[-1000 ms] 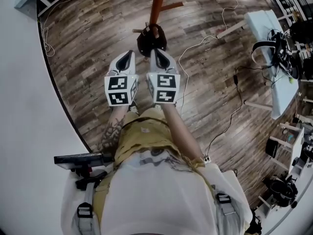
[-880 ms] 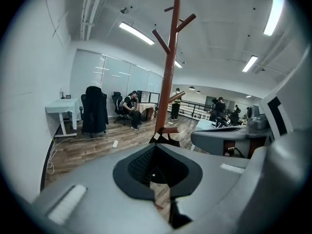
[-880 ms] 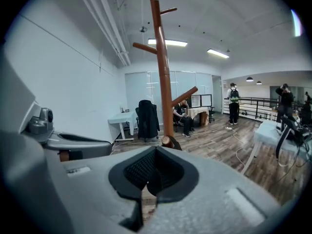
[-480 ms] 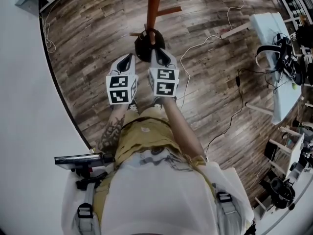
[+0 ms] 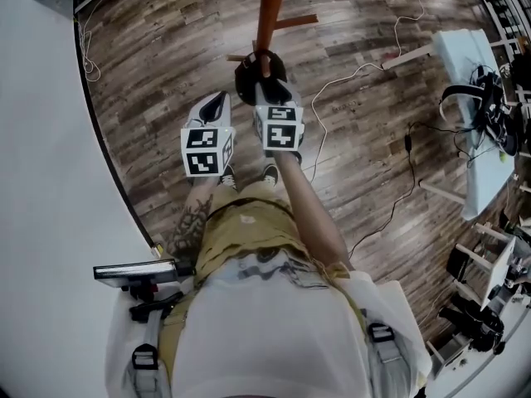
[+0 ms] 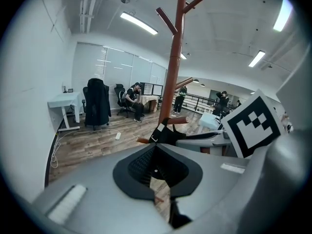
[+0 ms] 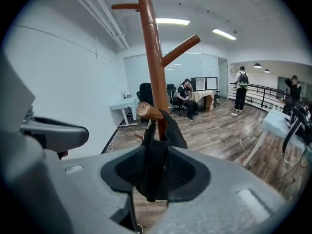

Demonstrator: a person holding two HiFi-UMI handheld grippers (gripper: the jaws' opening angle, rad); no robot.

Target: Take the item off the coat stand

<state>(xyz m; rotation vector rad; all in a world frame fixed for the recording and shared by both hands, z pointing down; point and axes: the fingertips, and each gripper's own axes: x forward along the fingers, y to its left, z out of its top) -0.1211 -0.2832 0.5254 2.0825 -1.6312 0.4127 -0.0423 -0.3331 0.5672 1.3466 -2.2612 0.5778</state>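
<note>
A black fabric item with a white tag hangs on a low peg of the red-brown coat stand. My right gripper is up against it. In the right gripper view its jaws have just been opening, and the item's dark fabric hangs between them, below the peg; the right gripper is open. My left gripper is beside it on the left, short of the stand. A narrow gap with only floor showing through it separates the left gripper's jaws. From there the item lies ahead to the right.
Cables trail over the wood floor right of the stand. A pale desk with headphones stands at the right. A white wall runs along the left. Seated and standing people are far across the room.
My right gripper has pushed forward towards the stand, up to the hanging item. The left gripper has stayed about where it was.
</note>
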